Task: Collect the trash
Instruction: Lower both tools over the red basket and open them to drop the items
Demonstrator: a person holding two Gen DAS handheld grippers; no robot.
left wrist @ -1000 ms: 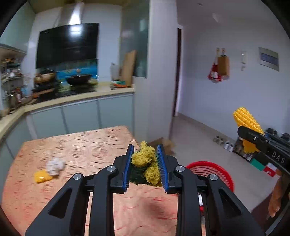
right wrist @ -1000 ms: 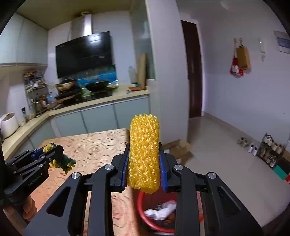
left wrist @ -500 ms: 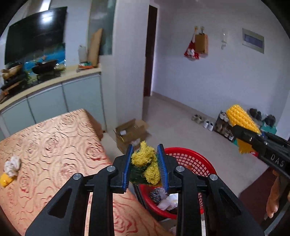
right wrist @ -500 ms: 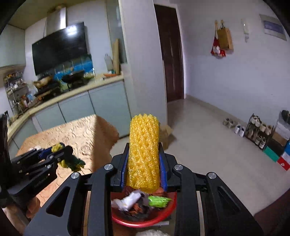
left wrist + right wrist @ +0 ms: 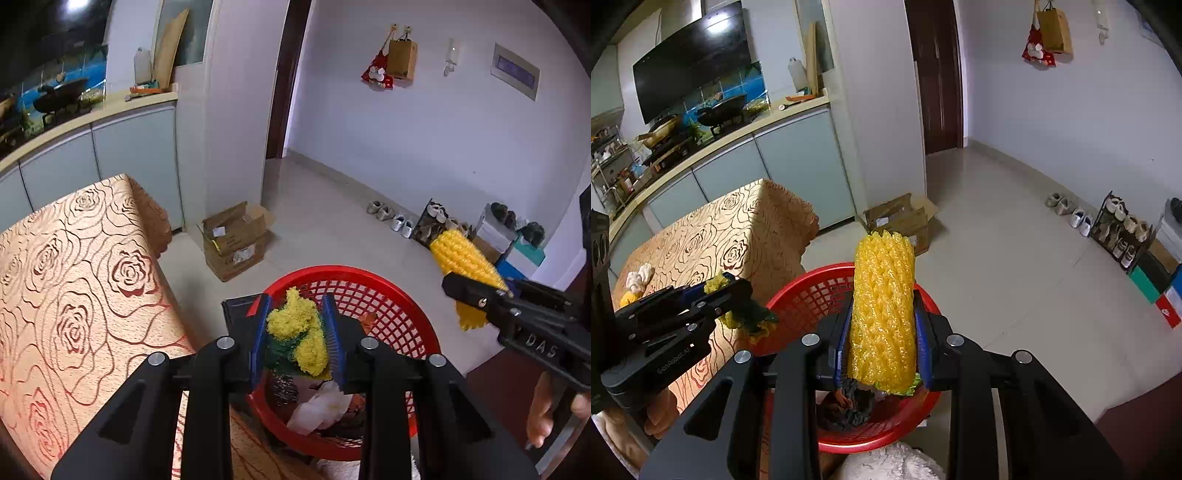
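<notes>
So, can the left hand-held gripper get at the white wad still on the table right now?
Probably not: the left hand-held gripper is full of yellow-green scrap over the red basket; its jaws are opening. The white wad lies unobstructed.

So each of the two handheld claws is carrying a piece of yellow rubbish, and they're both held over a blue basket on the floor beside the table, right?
Nearly. The basket is red, not blue; the left wrist view shows its red mesh wall plainly. The rest holds: the left gripper carries a yellow and green scrap, the right gripper carries a yellow foam net, both over the basket beside the table.
</notes>
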